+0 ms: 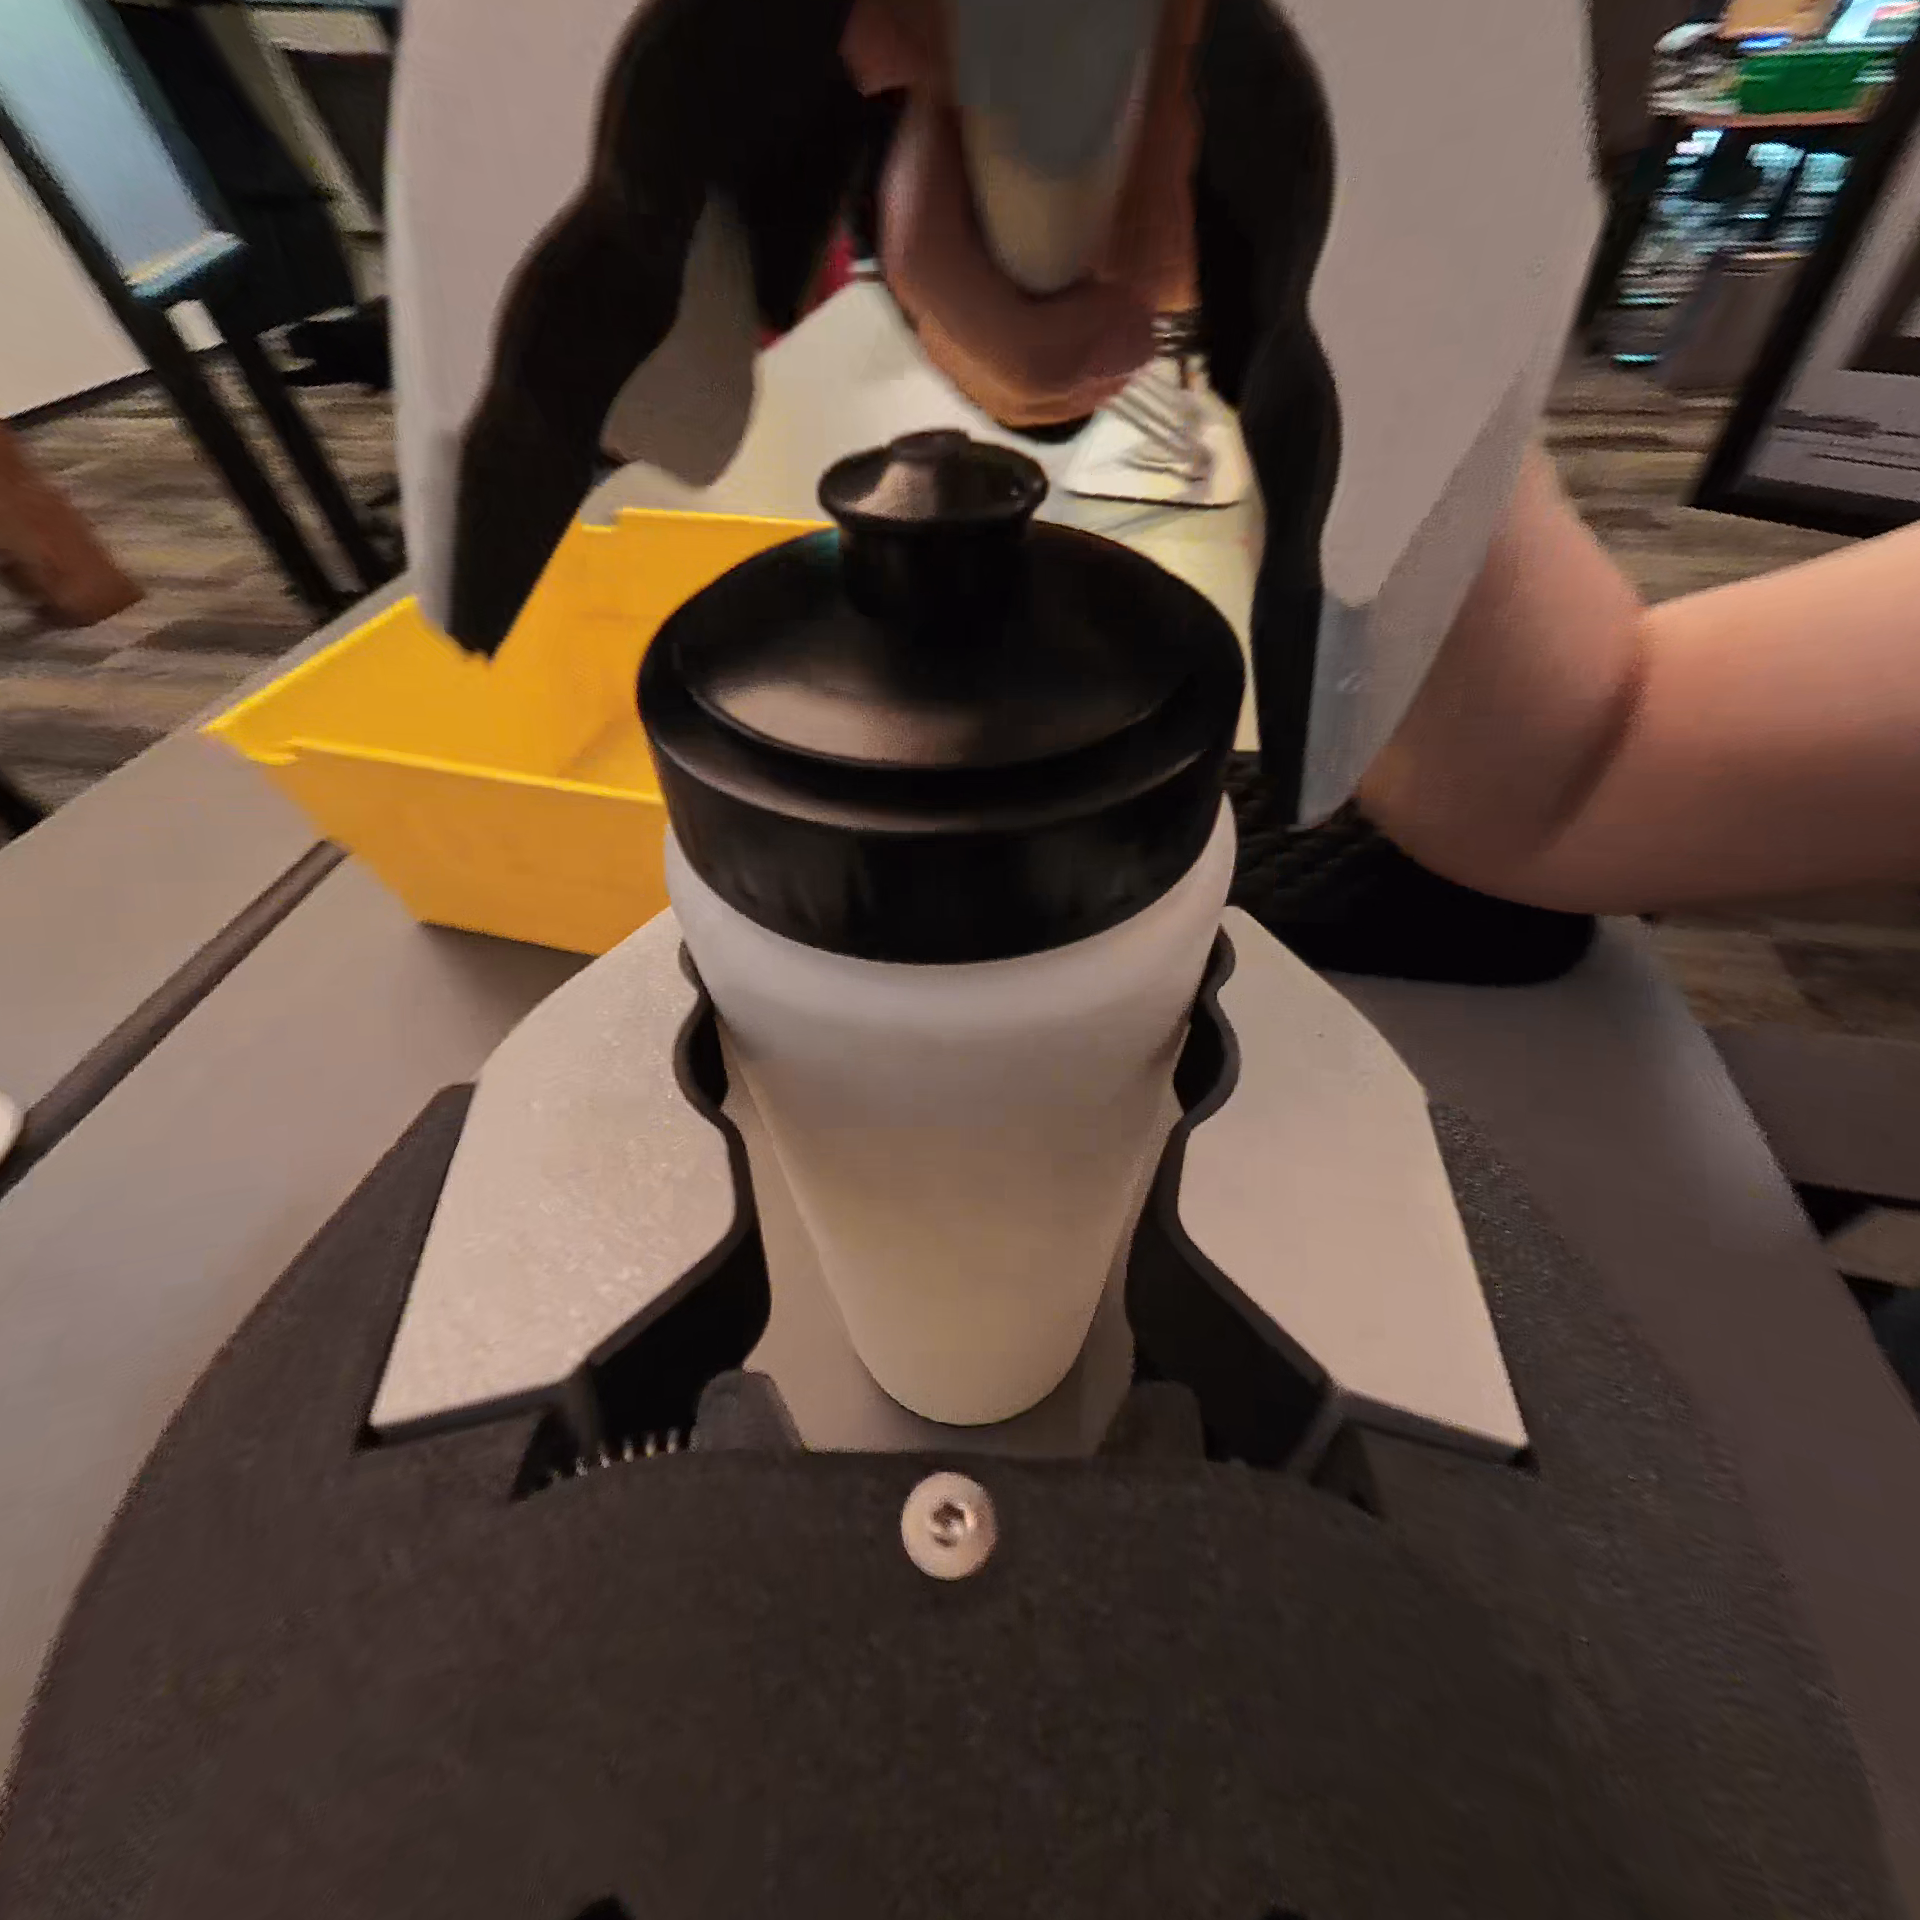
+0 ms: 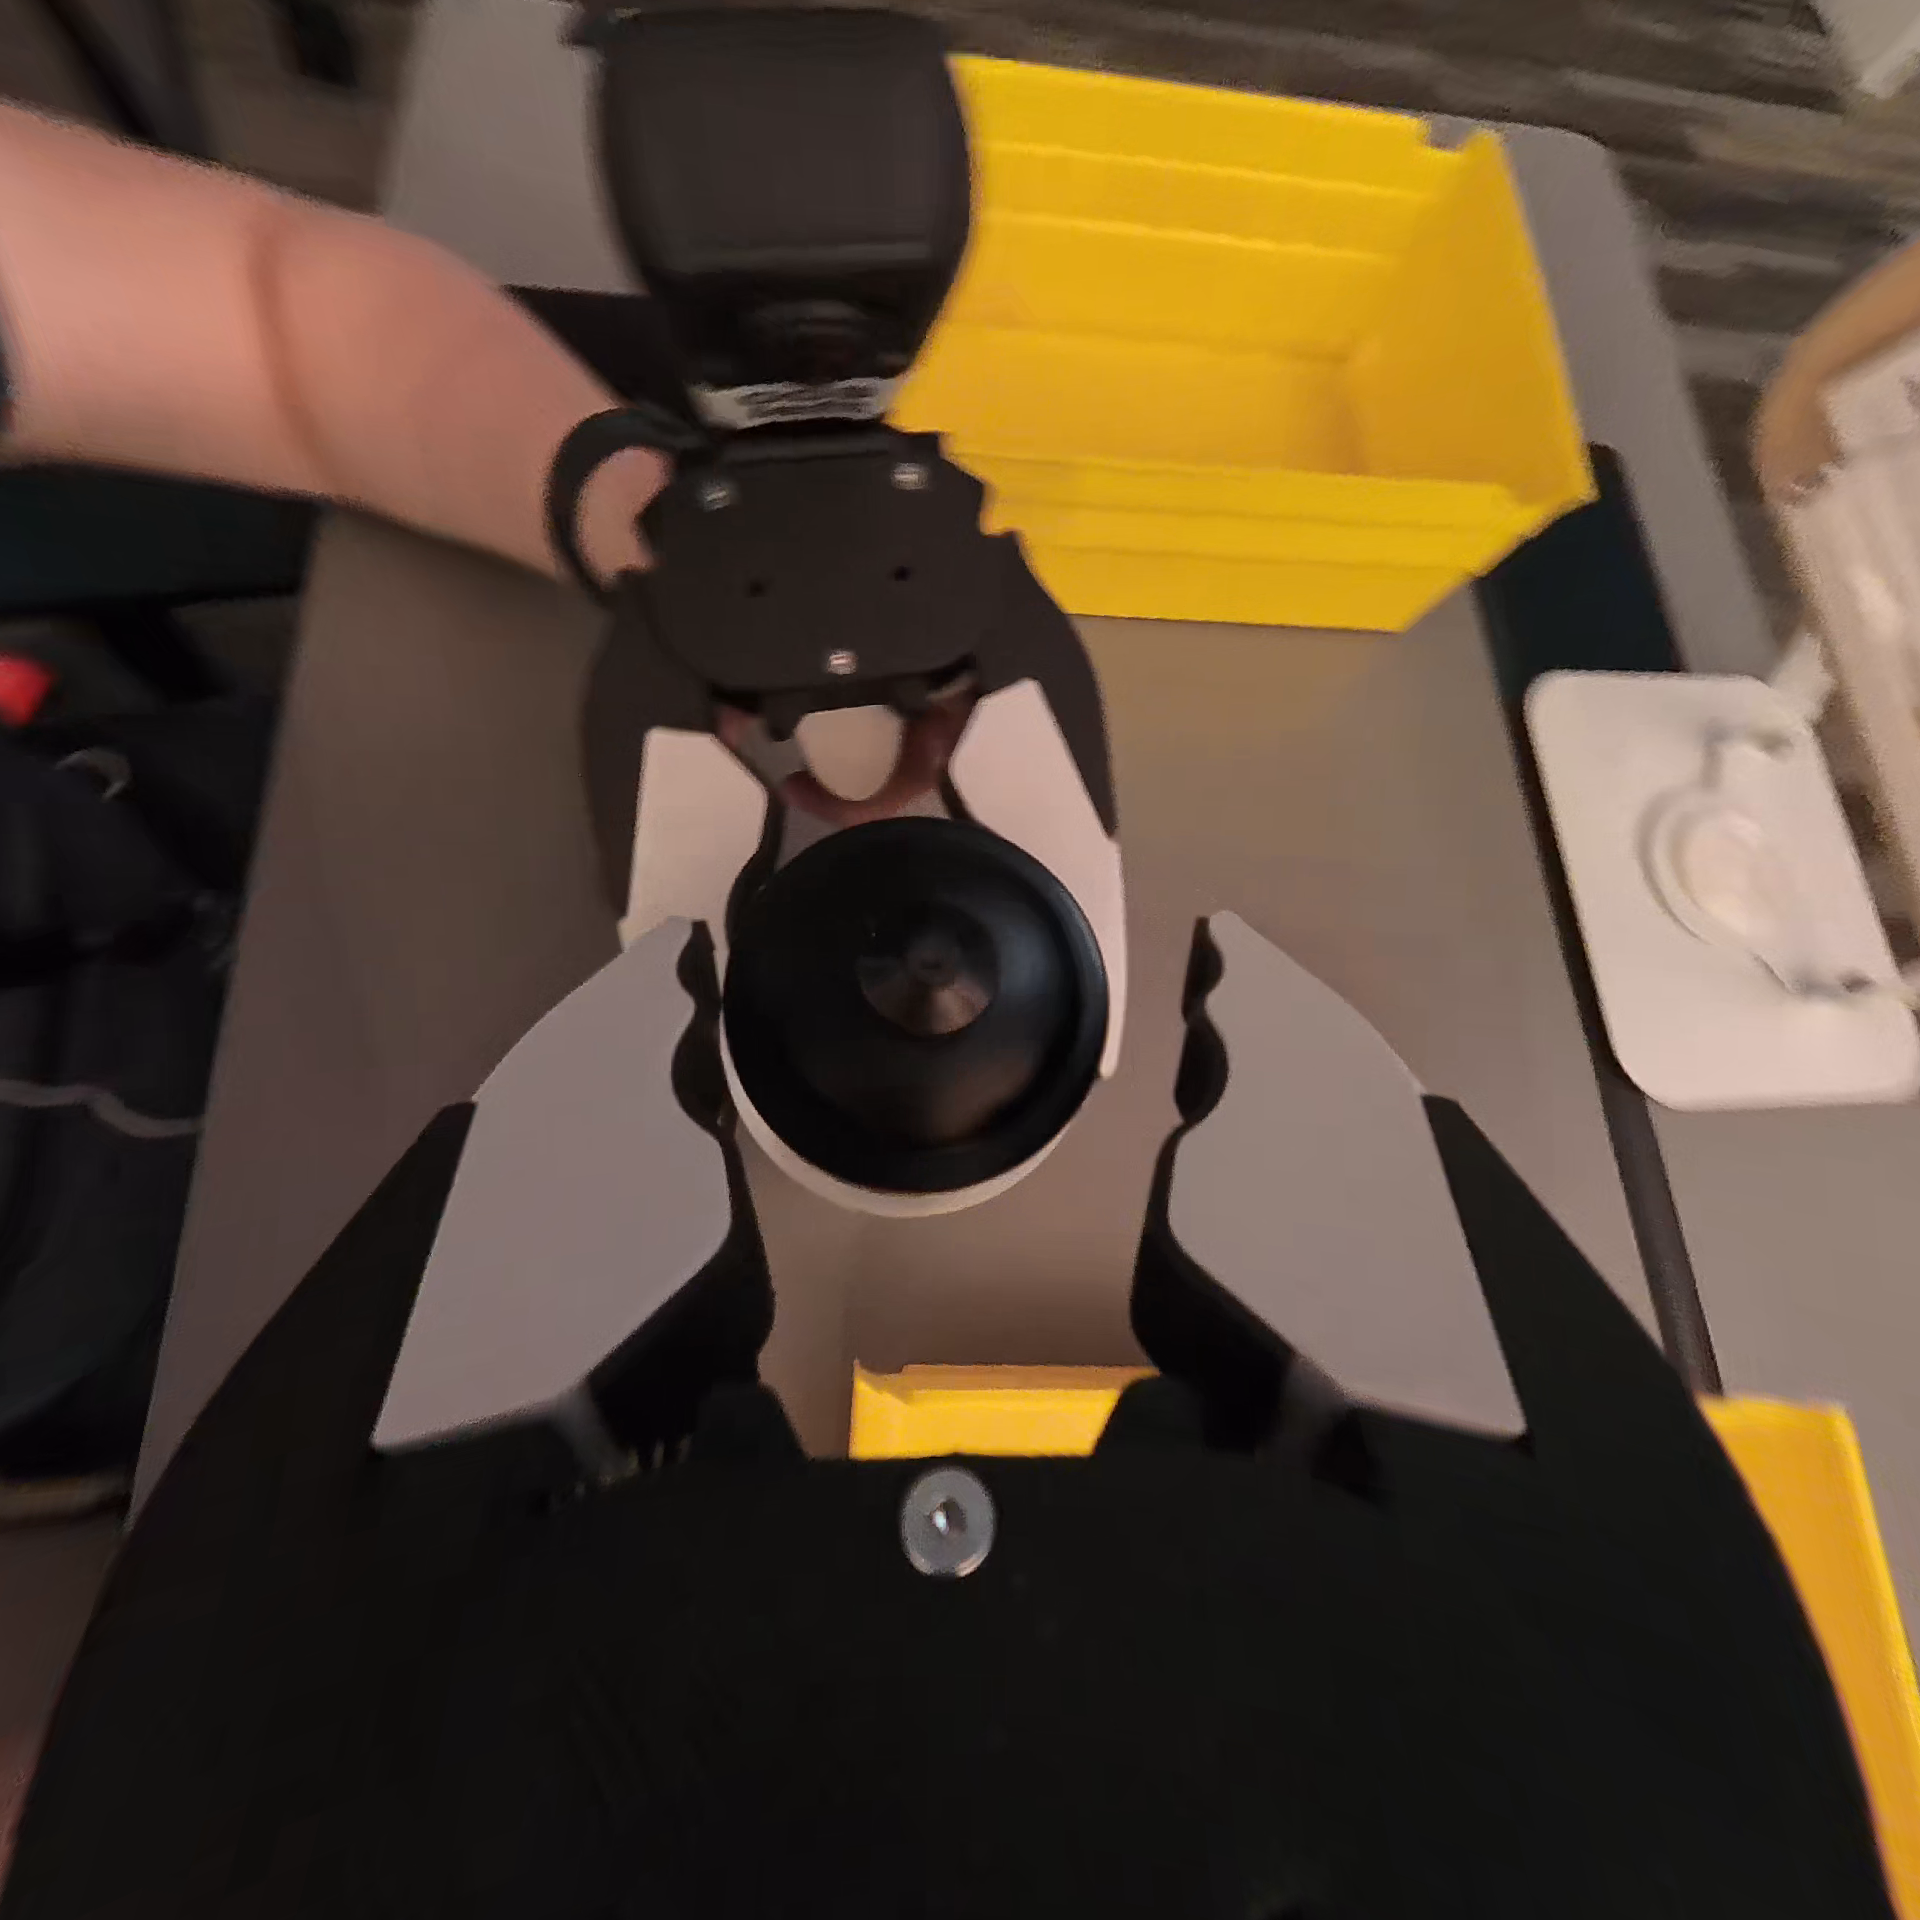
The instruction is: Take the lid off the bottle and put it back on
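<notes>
While the left gripper (image 1: 956, 1039) clamps the white bottle (image 1: 956, 1122) around its body, just below the lid, the bottle stands upright on the grey bench (image 1: 187, 1195). Both grey fingers (image 1: 582, 1195) of this gripper press against the bottle's sides. The black lid (image 1: 935, 769), with its pull spout on top, sits on the bottle neck; whether it is fully screwed down cannot be told.

The right gripper (image 2: 951, 1029) is positioned above the bottle (image 2: 883, 1184), pointing down at the lid (image 2: 914, 987). Its fingers (image 2: 582, 1174) are spread apart on either side of the lid; the left one lies just beside the lid rim, the right one stands clear of it. Nothing is held between them.

A yellow bin (image 2: 1247, 416) stands on the bench beyond the bottle, toward the far edge. A second yellow bin (image 2: 1797, 1558) lies at the near edge, mostly hidden by the right gripper body. A white tray (image 2: 1704, 894) rests near the bench's right edge.
</notes>
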A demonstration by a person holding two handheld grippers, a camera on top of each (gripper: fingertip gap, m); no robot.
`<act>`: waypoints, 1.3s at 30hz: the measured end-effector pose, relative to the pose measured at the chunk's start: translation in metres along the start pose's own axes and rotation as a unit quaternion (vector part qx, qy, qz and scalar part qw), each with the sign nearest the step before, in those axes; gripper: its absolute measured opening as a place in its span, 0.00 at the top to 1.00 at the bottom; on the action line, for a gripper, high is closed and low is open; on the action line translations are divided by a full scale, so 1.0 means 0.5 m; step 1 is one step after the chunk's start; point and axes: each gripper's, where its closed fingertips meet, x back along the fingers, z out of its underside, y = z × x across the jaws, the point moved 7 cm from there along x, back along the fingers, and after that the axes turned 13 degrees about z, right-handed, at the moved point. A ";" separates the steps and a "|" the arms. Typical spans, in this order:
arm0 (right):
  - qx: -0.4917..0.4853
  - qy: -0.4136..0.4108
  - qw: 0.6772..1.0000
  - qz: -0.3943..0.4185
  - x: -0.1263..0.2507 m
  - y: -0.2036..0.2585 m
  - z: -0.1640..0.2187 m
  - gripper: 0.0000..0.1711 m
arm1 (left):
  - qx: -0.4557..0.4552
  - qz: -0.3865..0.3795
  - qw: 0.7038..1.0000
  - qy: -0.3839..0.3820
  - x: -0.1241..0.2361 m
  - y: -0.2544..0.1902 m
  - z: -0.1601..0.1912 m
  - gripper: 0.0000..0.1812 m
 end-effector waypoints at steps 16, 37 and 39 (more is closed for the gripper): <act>0.099 -0.041 0.980 -0.170 0.038 0.073 0.010 0.57 | -0.052 0.143 0.988 0.036 -0.021 -0.077 -0.008 0.52; 0.097 -0.015 0.987 -0.128 0.035 0.055 0.014 0.57 | -0.055 0.120 0.990 0.042 -0.016 -0.067 -0.009 0.52; 0.103 -0.044 0.977 -0.180 0.037 0.059 0.019 0.57 | -0.046 0.122 0.990 0.044 -0.021 -0.071 -0.009 0.52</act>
